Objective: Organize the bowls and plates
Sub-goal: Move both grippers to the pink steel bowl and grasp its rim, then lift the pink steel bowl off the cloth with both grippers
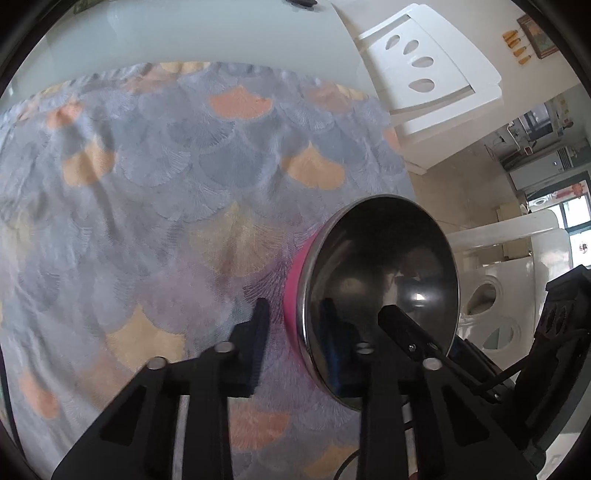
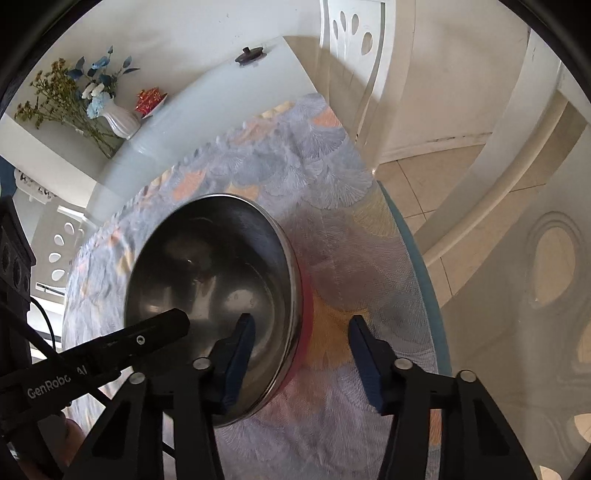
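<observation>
Two grippers on one bowl. The left hand-held gripper [image 1: 295,306] is nearly closed across the rim of the bowl [image 1: 388,266]. Its outer finger [image 1: 260,332] is at the pink outer wall and its blue inner pad [image 1: 330,343] is against the steel lining, so we read this as a pinch on the wall. The right hand-held gripper [image 2: 301,347] also straddles the rim, on the side nearer its own camera. Its jaws stand partly open. One pad [image 2: 242,347] is inside the bowl, the other [image 2: 364,354] is outside, and a strip of cloth shows between that outer pad and the pink wall. We see no grip there.

Obstruction: both grippers reach into the same hollow. In the right wrist view the left gripper's black finger [image 2: 162,328] lies across the bowl's inside, just beside the right gripper's inner pad.

The bowl sits on a cloth [image 1: 166,184] with a fan pattern in grey-blue and orange, close to the cloth's edge on the floor side. We cannot tell whether the bowl lies flat or tipped.

Further out, the cloth covers part of a glossy white desk [image 2: 166,122]. At the desk's far end are a white vase [image 2: 120,120] of blue and pale flowers, a red ornament [image 2: 149,99] and a dark knob [image 2: 251,55]. A white chair [image 2: 351,33] with oval cut-outs stands by the desk, over a tiled floor [image 2: 424,184]. A black cable [image 2: 44,325] hangs at the left edge.
</observation>
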{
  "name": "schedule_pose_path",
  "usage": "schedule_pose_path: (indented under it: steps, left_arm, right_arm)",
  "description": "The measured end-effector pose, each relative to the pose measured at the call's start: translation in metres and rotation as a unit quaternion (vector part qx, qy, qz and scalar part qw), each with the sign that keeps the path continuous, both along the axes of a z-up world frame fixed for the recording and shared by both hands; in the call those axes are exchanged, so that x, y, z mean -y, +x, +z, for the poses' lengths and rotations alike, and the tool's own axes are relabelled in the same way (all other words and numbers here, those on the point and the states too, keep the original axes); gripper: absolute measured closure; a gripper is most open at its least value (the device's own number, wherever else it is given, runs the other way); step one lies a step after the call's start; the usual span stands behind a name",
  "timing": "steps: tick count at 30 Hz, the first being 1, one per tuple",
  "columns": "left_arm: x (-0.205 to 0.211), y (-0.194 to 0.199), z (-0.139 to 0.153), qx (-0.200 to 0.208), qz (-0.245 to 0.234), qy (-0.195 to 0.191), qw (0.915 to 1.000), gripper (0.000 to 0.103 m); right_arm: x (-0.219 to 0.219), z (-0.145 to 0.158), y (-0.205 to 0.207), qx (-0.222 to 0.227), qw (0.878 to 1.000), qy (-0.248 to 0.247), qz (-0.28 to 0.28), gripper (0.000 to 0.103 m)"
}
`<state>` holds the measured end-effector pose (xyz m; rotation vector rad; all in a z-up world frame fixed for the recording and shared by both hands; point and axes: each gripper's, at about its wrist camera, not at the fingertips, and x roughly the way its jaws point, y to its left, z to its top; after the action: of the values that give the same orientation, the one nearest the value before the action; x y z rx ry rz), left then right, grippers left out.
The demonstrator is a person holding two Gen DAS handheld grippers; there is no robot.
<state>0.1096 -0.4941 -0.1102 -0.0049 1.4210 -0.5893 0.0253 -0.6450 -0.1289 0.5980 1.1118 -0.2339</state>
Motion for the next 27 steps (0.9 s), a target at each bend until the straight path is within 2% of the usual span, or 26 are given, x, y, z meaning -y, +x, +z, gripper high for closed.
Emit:
schedule_pose_path:
  steps: [2, 4, 6, 11, 19, 27]
  left_arm:
    - [0.003, -0.001, -0.002, -0.003, -0.008, -0.002, 1.0, 0.089]
    - [0.006, -0.005, 0.001, 0.011, -0.014, 0.005, 0.9998, 0.089]
    - [0.004, -0.008, 0.005, 0.019, -0.016, 0.005, 0.9997, 0.089]
    - [-0.014, -0.018, 0.031, 0.029, -0.014, -0.025, 0.9992, 0.089]
    - [-0.067, -0.062, 0.102, 0.086, -0.011, -0.062, 0.9943, 0.089]
    - [-0.142, -0.111, 0.168, 0.144, -0.003, -0.102, 0.9844, 0.089]
  right_arm:
    - [-0.001, -0.002, 0.001, 0.002, 1.0, -0.002, 0.005, 0.073]
    - [-0.005, -0.002, 0.003, 0.006, 1.0, 0.001, 0.016, 0.082]
    - [-0.01, 0.003, 0.003, 0.006, 1.0, -0.016, 0.022, 0.082]
    - [-0.018, 0.025, -0.01, 0.02, 0.999, -0.023, 0.021, 0.082]
    - [-0.058, 0.098, -0.051, 0.062, 0.997, -0.048, 0.023, 0.082]
    - [-0.127, 0.168, -0.096, 0.103, 0.991, -0.074, 0.042, 0.082]
